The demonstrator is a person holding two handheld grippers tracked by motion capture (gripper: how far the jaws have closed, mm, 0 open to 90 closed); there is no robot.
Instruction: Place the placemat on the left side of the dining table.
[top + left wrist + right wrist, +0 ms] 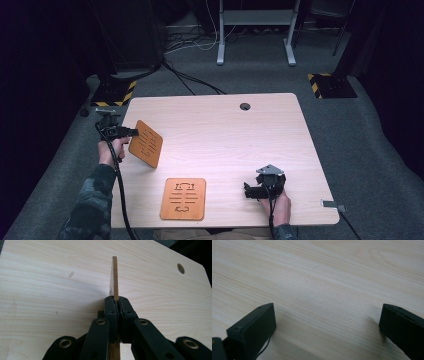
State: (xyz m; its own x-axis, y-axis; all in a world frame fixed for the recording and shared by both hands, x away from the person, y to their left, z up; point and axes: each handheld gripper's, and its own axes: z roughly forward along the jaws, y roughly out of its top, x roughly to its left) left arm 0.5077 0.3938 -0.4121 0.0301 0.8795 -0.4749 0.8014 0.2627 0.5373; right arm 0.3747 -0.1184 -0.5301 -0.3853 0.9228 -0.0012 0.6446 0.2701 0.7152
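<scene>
A thin orange-brown board with cut slots (146,143) is held up at a tilt over the table's left side, my left gripper (133,132) shut on its edge. In the left gripper view the board (114,275) stands edge-on, clamped between the black jaws (117,301). A second, matching board (183,198) lies flat near the front edge of the wooden table (225,130). My right gripper (246,190) rests low at the front right, jaws wide open (327,320) over bare wood, with nothing between them.
A round cable hole (245,106) sits near the table's far edge. A small grey tag (331,204) lies at the front right corner. Beyond the table are a grey carpet, cables, stand bases with yellow-black stripes (330,85) and a white desk frame (255,30).
</scene>
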